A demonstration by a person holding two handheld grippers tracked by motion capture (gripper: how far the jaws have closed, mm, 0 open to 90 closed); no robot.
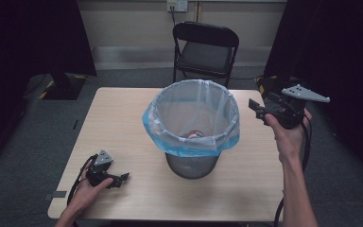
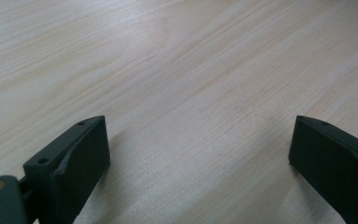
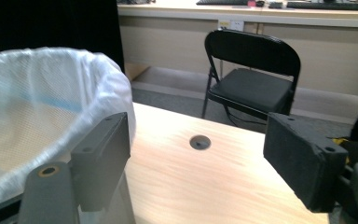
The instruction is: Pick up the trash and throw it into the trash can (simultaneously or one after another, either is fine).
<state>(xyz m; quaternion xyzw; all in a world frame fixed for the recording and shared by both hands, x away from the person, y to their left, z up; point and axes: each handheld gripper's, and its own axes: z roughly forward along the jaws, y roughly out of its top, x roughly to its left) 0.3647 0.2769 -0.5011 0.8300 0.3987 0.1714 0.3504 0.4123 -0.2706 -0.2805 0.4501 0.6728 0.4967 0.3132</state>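
Waste bin (image 1: 192,124) stood upright at table centre, dark mesh body, lined with translucent white bag (image 1: 170,101), blue-tinted hem folded down over rim. Bag mouth open. Small red-and-white item (image 1: 196,134) lay at bottom, kind unclear. In right gripper view, bin rim (image 3: 51,58) rose at left.

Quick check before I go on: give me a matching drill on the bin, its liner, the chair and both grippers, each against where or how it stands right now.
Things:
1. bin
2. liner
3. chair
4. left gripper
5. right gripper

Places or states:
A. on the floor beyond the table's far edge
B. open, held up beside the bin's rim
C. mid-table, dark mesh
D. open, low over bare wood at the near left
E. pale blue, folded over the rim

Pairs: 1-C, 2-E, 3-A, 4-D, 5-B
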